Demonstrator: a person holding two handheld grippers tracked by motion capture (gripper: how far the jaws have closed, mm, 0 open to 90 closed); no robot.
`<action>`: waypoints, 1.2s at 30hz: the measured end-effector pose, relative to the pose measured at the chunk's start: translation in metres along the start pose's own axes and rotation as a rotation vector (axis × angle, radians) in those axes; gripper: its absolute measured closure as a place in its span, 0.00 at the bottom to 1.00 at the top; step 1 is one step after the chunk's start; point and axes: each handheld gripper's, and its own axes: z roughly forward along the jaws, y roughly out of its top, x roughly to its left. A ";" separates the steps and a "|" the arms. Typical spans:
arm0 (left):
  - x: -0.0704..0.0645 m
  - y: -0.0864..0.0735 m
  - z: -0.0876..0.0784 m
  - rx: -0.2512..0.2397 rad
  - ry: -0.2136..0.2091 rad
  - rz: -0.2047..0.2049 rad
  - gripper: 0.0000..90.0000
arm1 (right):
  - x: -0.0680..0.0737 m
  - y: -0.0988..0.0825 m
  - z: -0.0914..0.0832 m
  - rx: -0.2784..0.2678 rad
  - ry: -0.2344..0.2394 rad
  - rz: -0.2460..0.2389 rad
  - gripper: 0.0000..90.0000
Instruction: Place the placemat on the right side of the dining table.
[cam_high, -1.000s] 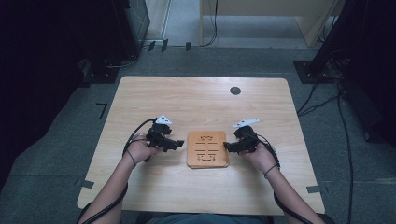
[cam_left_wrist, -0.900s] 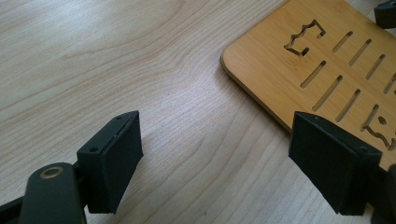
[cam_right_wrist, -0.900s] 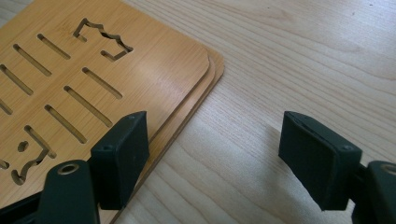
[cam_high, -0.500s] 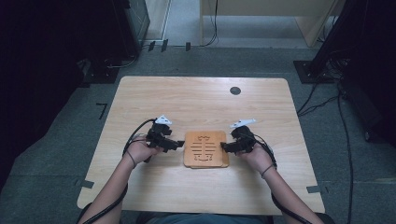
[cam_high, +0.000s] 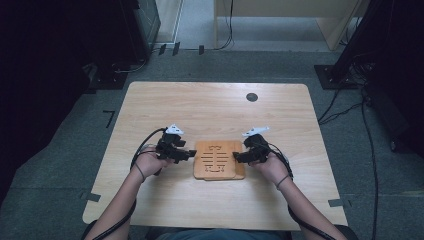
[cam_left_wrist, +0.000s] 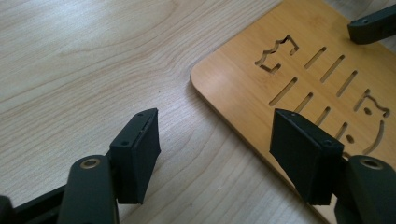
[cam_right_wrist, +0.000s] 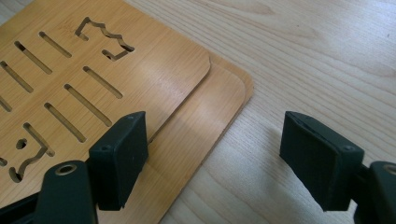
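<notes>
Bamboo boards, two slotted pieces stacked slightly askew, lie flat at mid-counter; the lower board's corner peeks out at the right edge of the top one. Left hand-held gripper, at the stack's left edge, has just been closing its jaws, one over the top board and one over bare counter, pads pressing nothing. Right hand-held gripper, at the stack's right edge, stands open likewise; judged: grasp and lift not yet done.
</notes>
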 end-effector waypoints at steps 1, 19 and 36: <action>-0.001 0.002 -0.001 0.008 -0.002 -0.002 0.42 | 0.001 0.001 0.001 -0.001 -0.004 0.000 0.27; -0.013 0.006 0.007 0.037 -0.049 0.023 0.49 | 0.004 0.003 -0.002 0.002 -0.010 -0.028 0.33; -0.022 0.010 0.010 0.044 -0.074 0.065 0.43 | 0.022 0.006 -0.006 -0.011 -0.002 -0.073 0.26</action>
